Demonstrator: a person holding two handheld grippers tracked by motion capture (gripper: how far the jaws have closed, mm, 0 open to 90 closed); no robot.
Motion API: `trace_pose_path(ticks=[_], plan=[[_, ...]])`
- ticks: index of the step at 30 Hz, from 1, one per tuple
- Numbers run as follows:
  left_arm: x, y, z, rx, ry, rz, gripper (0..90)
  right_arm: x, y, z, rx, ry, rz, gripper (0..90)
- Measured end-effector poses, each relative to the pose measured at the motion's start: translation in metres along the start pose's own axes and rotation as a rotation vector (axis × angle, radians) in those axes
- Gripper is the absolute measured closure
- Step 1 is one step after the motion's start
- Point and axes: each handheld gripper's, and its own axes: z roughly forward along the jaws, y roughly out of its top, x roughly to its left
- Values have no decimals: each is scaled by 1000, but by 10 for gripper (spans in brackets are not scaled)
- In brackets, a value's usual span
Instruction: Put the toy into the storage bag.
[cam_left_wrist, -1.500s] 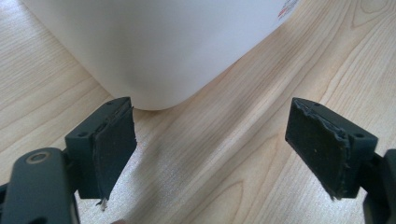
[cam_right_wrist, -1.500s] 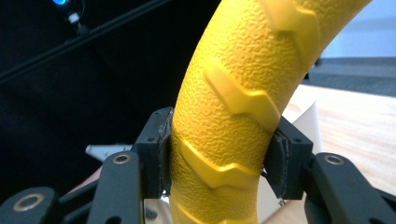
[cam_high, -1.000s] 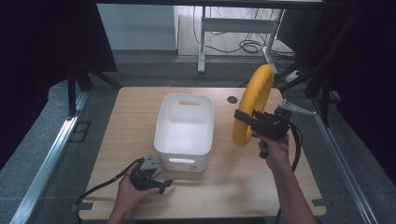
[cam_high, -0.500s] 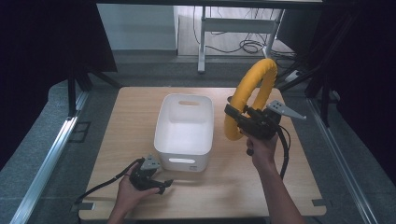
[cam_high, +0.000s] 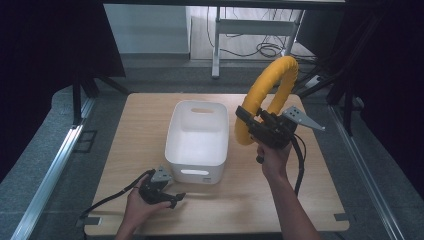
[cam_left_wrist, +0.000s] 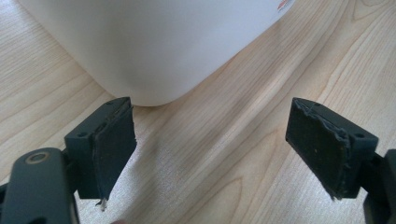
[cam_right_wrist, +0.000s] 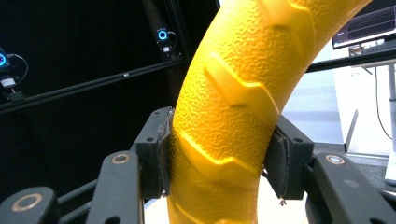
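Observation:
A big yellow ring (cam_high: 266, 95) with a ridged, pebbled surface is held up in the air to the right of a white bin (cam_high: 198, 140). My right gripper (cam_high: 252, 125) is shut on the ring's lower part. In the right gripper view the yellow ring (cam_right_wrist: 233, 107) is squeezed between both pads (cam_right_wrist: 164, 158). My left gripper (cam_high: 175, 197) rests low on the table by the bin's near left corner, open. The left gripper view has its jaws wide apart with the white bin's wall (cam_left_wrist: 154, 46) just ahead and nothing between them.
The wooden table (cam_high: 140, 125) has bare room left and right of the bin. Cables trail from both grippers. Beyond the far edge are a metal frame (cam_high: 250, 25), floor cables and dark curtains on both sides.
My right gripper has carried the yellow ring leftward toward the bin and turned it, so the ring now shows more of its open loop. The left gripper has stayed put.

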Motion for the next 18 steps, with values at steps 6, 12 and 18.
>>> trace_pose_path(ticks=[6,12,18], plan=[[0,0,0,-3,0,0,162,4,4,3,-24,19,11,481],[0,0,0,0,0,3,162,13,10,4,-48,29,-3,480],[0,0,0,0,0,3,162,21,18,7,-67,55,-9,480]])
